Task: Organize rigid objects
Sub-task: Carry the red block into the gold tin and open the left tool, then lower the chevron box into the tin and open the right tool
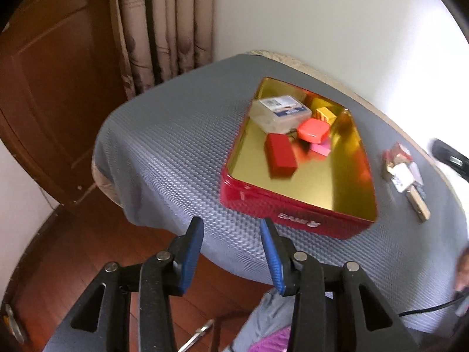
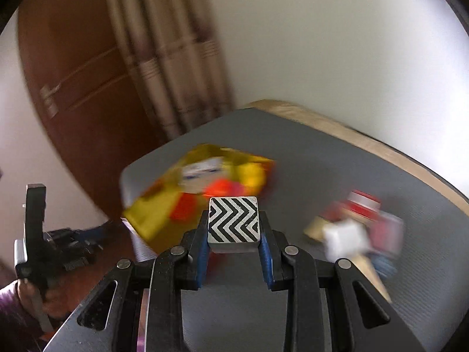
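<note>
My right gripper [image 2: 234, 245] clamps a chevron-patterned block [image 2: 234, 220]; my left gripper [image 1: 231, 236] gapes empty beside the red tin's [image 1: 293, 209] near edge.

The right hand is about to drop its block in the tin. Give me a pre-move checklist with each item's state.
1. Zigzag block clamped in right gripper: ok.
2. Tin open, lid off: ok.
3. Bare floor in tin's near half: ok.
4. Left gripper empty, short of the tin: ok.
5. Block directly over tin: cannot tell, right view blurred.
6. Pile beside tin still unsorted: not ok.
</note>
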The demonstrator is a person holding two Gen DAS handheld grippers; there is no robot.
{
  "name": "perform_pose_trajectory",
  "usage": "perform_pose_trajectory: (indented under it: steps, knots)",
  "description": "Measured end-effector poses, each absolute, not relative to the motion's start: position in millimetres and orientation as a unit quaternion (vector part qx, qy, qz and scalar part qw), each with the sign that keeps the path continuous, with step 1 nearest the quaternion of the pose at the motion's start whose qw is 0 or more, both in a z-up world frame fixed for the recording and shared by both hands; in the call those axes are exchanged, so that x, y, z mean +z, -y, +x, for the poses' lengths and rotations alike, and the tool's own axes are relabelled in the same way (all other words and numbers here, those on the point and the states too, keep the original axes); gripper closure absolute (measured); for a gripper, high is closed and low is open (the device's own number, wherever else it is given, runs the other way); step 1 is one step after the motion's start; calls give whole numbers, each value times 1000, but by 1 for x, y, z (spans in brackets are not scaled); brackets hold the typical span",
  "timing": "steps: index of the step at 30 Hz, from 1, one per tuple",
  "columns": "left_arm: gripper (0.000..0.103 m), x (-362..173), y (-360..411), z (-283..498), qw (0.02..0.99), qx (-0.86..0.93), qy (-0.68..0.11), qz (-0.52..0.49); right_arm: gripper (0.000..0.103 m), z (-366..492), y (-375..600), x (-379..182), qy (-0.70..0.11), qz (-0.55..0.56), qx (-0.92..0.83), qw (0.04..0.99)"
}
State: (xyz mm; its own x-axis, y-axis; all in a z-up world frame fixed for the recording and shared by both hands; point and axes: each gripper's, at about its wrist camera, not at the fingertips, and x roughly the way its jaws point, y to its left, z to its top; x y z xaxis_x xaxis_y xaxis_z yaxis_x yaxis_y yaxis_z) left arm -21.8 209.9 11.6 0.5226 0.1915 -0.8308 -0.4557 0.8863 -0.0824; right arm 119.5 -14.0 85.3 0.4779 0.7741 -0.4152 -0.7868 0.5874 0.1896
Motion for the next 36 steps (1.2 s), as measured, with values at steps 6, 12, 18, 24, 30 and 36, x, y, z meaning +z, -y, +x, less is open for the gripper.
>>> perform_pose_trajectory:
  steps: [6,12,18,24,30,36]
  knots:
    - [58,9,-207,-19,860,162,-459,-154,75,132,-84,62,-286,-68,459,838]
    - [50,8,-205,-17,861,154,-462,-149,75,151,-117,36,-337,-80,433,832]
    - [49,5,-210,-16,856,146,-468,-164,75,162,-128,27,-354,-79,420,832]
    - [49,2,-212,-15,851,144,-476,-170,71,164,-132,32,-350,-71,414,837]
    - [49,3,-209,-17,853,140,-473,-169,53,153,-94,52,-293,-17,423,857]
    - [49,7,-192,-17,864,87,-471,-153,29,139,24,22,-256,-12,327,910]
